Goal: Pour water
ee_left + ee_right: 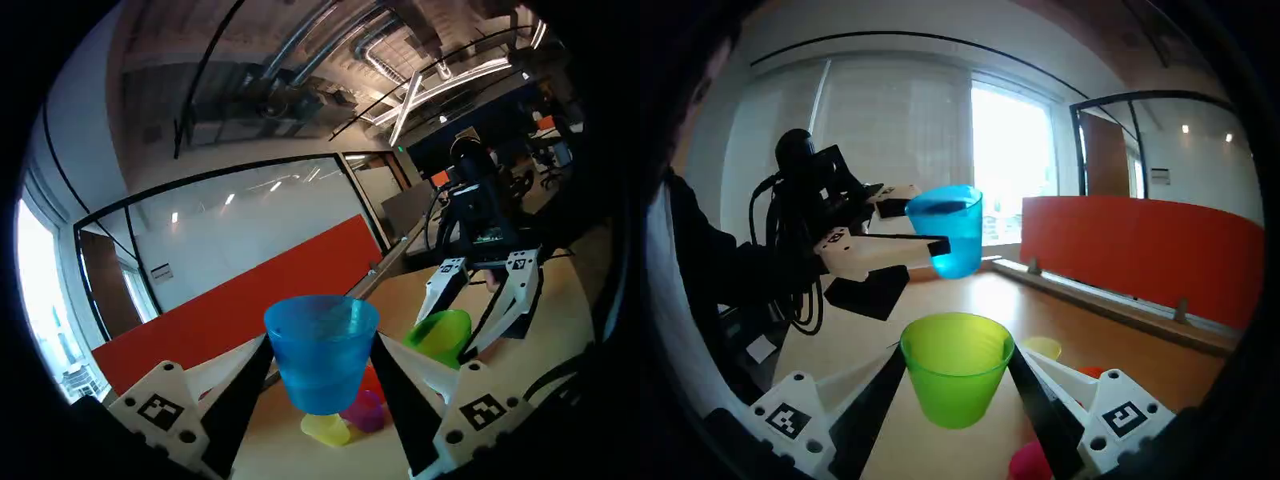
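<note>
left gripper (322, 344) clasps a translucent blue plastic cup (322, 364); right gripper (957, 356) clasps a lime-green plastic cup (956, 380). pouring looks not yet begun: next, bring blue above green and tilt.

You see white fingers (216, 366) with black-and-white square-patterned tags (160, 410), a translucent blue plastic cup (322, 352), and a lime-green plastic cup (957, 368).

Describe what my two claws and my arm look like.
The left claw and the right claw both have white fingers with black inner faces. Each finger carries a square black-and-white marker tag. In the right gripper view, the left claw's body is black, with looping black cables. The sleeve is dark.
</note>
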Tool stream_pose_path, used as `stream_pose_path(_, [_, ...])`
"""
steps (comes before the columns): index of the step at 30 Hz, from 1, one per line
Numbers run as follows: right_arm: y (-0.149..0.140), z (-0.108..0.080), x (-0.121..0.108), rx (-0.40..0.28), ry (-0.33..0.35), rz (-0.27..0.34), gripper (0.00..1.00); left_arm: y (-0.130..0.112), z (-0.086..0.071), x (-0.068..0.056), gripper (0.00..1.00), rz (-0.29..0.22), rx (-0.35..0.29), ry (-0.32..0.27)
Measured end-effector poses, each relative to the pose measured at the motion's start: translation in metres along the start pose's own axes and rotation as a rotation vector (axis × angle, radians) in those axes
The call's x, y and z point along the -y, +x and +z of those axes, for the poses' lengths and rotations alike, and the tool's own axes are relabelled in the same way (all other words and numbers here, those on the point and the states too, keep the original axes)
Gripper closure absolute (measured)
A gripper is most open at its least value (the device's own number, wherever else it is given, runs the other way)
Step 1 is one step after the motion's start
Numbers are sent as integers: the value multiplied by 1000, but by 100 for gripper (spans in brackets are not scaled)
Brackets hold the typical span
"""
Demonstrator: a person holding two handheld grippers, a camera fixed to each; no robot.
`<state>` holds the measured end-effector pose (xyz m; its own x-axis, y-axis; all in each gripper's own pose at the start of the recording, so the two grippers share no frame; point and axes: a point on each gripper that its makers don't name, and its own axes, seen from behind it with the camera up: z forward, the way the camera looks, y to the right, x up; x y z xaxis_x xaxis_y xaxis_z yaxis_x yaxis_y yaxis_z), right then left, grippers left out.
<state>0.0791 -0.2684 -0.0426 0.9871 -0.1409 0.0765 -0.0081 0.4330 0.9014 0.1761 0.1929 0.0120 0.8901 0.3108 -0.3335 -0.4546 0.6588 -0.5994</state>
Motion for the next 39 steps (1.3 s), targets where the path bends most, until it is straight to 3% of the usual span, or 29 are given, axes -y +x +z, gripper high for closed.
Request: stream_pose_path(39, [-12,13,19,13,45,-13,9,6,9,-5,17,202,3,-9])
